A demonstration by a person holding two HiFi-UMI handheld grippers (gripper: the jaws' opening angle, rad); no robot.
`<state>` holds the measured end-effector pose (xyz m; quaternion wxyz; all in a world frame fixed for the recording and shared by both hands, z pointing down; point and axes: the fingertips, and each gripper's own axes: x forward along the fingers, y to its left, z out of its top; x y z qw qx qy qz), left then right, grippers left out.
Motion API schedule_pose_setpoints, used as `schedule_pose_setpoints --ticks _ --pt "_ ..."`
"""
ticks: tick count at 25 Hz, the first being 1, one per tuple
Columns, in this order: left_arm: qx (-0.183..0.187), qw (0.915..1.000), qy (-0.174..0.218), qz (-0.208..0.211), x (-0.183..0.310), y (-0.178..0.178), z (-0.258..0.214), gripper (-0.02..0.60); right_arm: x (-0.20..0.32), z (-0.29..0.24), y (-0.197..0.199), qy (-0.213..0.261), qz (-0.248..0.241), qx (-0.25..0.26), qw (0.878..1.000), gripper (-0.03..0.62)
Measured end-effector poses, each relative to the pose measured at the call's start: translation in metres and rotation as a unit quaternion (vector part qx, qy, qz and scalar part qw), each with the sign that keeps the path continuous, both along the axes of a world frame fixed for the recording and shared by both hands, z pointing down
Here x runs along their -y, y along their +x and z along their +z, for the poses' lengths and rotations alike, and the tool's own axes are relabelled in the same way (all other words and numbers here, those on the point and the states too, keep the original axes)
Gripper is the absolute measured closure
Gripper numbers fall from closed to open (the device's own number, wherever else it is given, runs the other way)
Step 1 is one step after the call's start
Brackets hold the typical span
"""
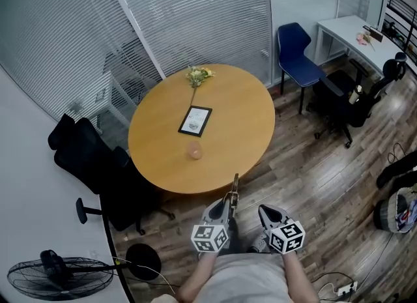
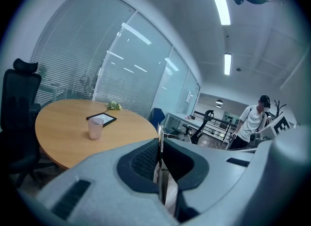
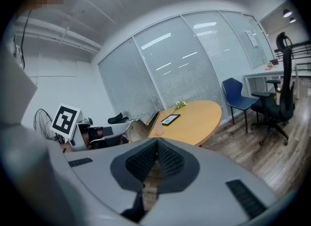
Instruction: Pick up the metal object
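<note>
Left tool [image 1: 228, 202] [image 2: 160, 158]: held low at 6 o'clock in the head view, just off the near rim of the round wooden surface [image 1: 247, 139]. Jaws clamped on the metal object [image 1: 234, 184] [image 2: 159, 131], a thin flat strip standing edge-on between the pads. It sticks out past the tips toward 12 o'clock. The object is off the surface, carried in the air.

Right tool [image 1: 266, 212] [image 3: 157, 145]: just beside the left one, at its 3 o'clock. Jaws pressed together, nothing between them. Marker cubes on both tools face up at the head camera.

On the surface, going out toward 12 o'clock:
- pink cup [image 1: 195, 152] [image 2: 95, 128], upright, nearest the tools
- dark-framed tablet [image 1: 195, 120] [image 2: 101, 119] lying flat, just past the cup, apart from it
- small bunch of flowers [image 1: 199, 75] at the far rim, its stem pointing at the tablet

Around the surface:
- black chairs [image 1: 85, 158] at 9 o'clock, close against the rim
- blue chair [image 1: 296, 51] at 2 o'clock, beside a white desk [image 1: 352, 34]
- black office chair [image 1: 355, 100] at 3 o'clock
- floor fan [image 1: 55, 275] lying at 8 o'clock
- wood-plank floor [image 1: 313, 171] under all of it
- slatted blinds [image 1: 195, 15] along the far wall

The left tool's view shows a person [image 2: 252, 120] in a white shirt standing far off at 3 o'clock.
</note>
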<state>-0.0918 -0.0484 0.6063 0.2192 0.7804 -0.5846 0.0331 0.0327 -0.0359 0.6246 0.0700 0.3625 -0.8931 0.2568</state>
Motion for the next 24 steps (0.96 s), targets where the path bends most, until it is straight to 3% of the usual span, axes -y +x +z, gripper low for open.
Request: schedule_pose_setpoints --ticks 24 --pt "0.003 0.9997 0.004 0.022 0.007 0.0079 -0.0045 0.56 0.0054 -0.0026 -0.0067 0.006 -0.006 0.007 1.0 0.596"
